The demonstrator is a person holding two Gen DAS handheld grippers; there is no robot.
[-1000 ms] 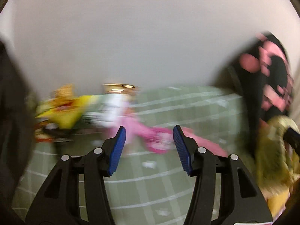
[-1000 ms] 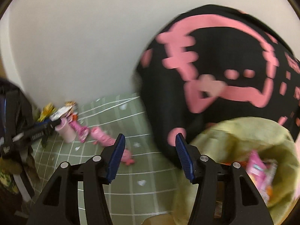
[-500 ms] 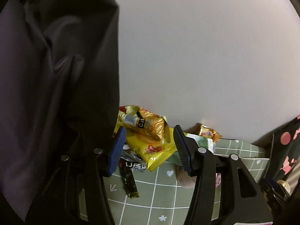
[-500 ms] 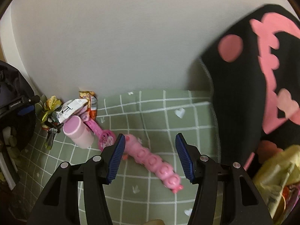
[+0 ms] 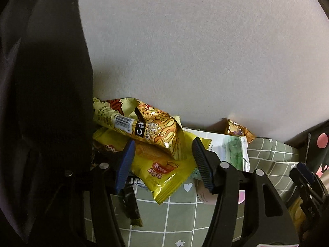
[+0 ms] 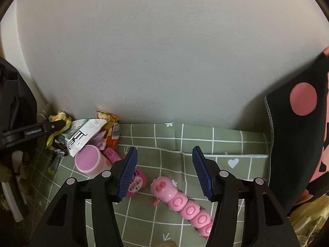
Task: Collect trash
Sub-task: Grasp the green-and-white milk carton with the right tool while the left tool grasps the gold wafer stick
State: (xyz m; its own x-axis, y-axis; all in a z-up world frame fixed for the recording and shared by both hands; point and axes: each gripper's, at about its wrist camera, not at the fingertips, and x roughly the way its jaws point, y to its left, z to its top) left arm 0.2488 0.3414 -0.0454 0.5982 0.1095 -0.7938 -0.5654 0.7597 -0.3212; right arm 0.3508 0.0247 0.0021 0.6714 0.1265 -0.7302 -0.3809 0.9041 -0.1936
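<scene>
Left wrist view, left to right. Dark black fabric mass (image 5: 45,103) fills the left edge. Beside it, against the white wall (image 5: 195,51), a pile of trash: crinkled orange-and-yellow noodle-print snack packet (image 5: 152,129) on top, bright yellow foil wrapper with red logo (image 5: 164,175) beneath it, white-and-green paper pouch (image 5: 228,146) to the right, small gold foil wrapper (image 5: 236,130) behind by the wall. Left gripper (image 5: 163,164) hangs just in front of the yellow wrapper, blue pads spread, nothing between them.

Right wrist view, left to right. Same pile sits in the far left corner on the green checked cloth (image 6: 205,144). Pink cylindrical cup (image 6: 90,161) lies on its side next to it. Right gripper (image 6: 163,174) open wide, empty. Pink plastic caterpillar toy (image 6: 181,203) lies between and below the fingers. Black cushion with pink dots (image 6: 298,133) at right.
</scene>
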